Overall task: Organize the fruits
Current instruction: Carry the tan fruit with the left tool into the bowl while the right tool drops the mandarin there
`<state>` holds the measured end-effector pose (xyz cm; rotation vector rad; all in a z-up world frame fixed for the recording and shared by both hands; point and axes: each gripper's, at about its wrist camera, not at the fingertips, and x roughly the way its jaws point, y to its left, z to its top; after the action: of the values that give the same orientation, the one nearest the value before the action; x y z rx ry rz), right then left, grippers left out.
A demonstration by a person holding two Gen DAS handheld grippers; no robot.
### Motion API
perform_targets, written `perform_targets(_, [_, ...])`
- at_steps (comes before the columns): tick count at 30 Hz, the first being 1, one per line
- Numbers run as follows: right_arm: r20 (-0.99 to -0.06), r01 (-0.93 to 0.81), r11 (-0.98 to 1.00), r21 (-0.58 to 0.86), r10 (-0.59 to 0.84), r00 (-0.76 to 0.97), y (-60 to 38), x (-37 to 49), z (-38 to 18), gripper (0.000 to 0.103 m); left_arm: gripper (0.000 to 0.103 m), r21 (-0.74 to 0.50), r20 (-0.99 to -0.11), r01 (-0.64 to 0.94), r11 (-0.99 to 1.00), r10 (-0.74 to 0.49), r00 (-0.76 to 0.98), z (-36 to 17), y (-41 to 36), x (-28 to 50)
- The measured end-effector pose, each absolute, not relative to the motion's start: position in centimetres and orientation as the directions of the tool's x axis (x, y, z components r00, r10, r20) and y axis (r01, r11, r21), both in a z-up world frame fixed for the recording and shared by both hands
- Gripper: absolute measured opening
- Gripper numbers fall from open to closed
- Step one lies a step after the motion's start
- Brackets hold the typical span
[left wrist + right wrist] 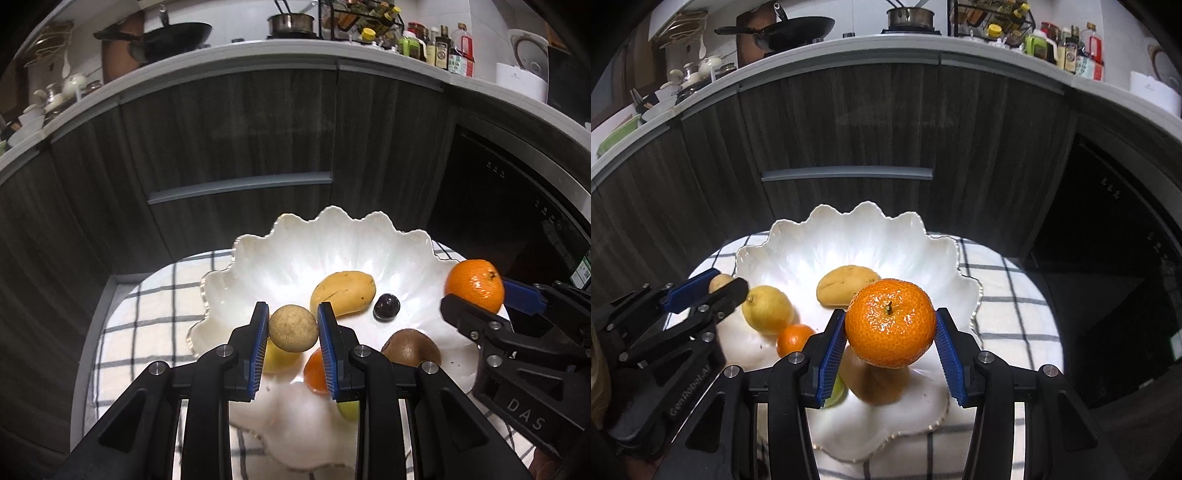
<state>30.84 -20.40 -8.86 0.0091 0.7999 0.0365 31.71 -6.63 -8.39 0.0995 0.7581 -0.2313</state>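
We hold two fruits above the white scalloped bowl (295,236), one in each gripper, so we judge that the step in hand is carrying them to the bowl and the release is not yet done. The left gripper (292,326) is clamped on a small round tan fruit (293,328), its blue pads pressing on both sides of it. The right gripper (890,334) is clamped on a big mandarin (889,327), with the stem turned toward the camera. Below and ahead of the left gripper we see a mango (343,292) and a dark round fruit (386,307) on the bowl floor, a kiwi (412,348) just to the right of its fingers, and a small orange fruit (316,373) partly hidden under the right finger. From the right gripper, a lemon (768,309) lies to the left and a brownish fruit (877,384) sits directly under the mandarin. The bowl stands on a checked cloth (1012,306). For the next move we think each gripper must go lower over a free part of the bowl floor, because both fruits are round and could roll or hit the ones already inside; the mandarin needs a place beside the brownish fruit, not on top of it
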Motion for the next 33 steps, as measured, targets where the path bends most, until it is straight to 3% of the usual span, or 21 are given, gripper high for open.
perform_targets(18, [-0.767, -0.005, 0.999, 0.031, 0.027, 0.642, -21.4, 33.9, -11.4, 0.049, 0.028, 0.002, -0.751, 0.233, 0.973, -0.152, 0.642, -11.0, -7.8, 34.9])
perform_targets(24, [-0.763, 0.013, 1.0, 0.018, 0.005, 0.646, -21.6, 33.7, -11.4, 0.052, 0.048, 0.02, -0.747, 0.216, 0.976, -0.129, 0.652, -10.7, -7.6, 34.6])
perform_targets(28, [-0.744, 0.028, 1.0, 0.0, -0.019, 0.668, -21.6, 33.2, -10.6, 0.075, 0.061, 0.018, -0.741, 0.195, 0.981, -0.118, 0.661, -10.4, -7.0, 34.2])
perform_targets(33, [-0.721, 0.051, 0.998, -0.024, -0.052, 0.691, -21.5, 32.5, -9.4, 0.077, 0.072, 0.024, -0.73, 0.175, 0.984, -0.102, 0.675, -9.7, -6.6, 33.7])
